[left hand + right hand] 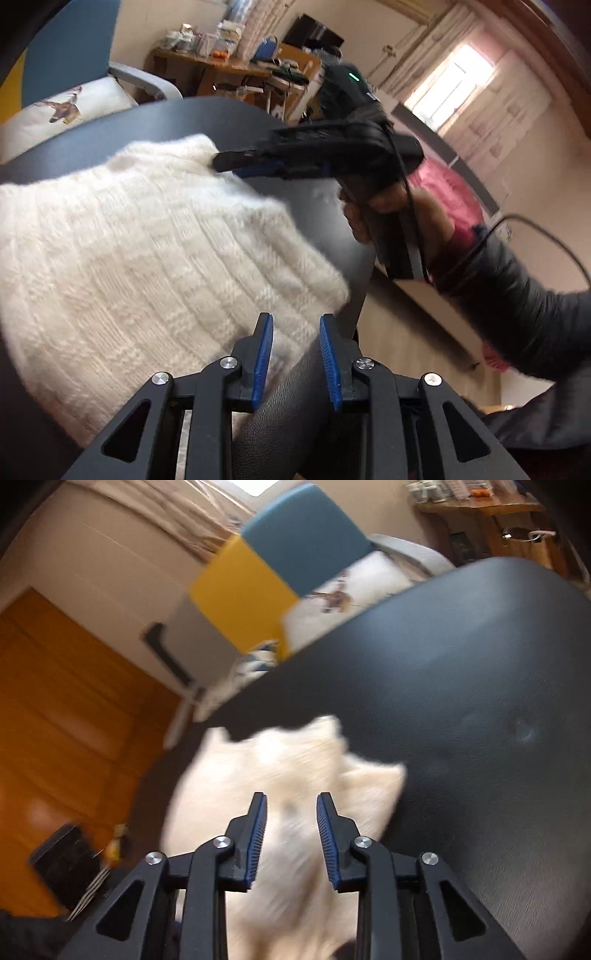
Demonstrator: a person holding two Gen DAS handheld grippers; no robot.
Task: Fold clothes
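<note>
A fluffy white knitted sweater (140,258) lies on a black table (207,114). In the left wrist view it covers the left and middle of the tabletop, its knit ribs running diagonally from upper left toward lower right. Its long axis seems to run from the near left edge of the picture up toward the far corner at top centre, though the ends are cut off by the frame. One edge slants down to a soft corner near the table's right edge.

The left gripper (295,363) hangs low over the near corner of the sweater and the table edge. Its blue-padded fingers (263,360) stand moderately apart with nothing between them.

The right gripper (236,164) shows side-on in the left wrist view, held in a hand (384,210) with a dark sleeve. Its tip sits at the far corner of the sweater, touching or just above the cloth; which cannot be told. In the right wrist view, the same right gripper (291,840) has its fingers set apart, with the blurred white cloth (288,775) below and between them; they do not appear closed on it.

Behind the table stand a blue and yellow chair (288,546) and a cluttered wooden desk (229,70).
</note>
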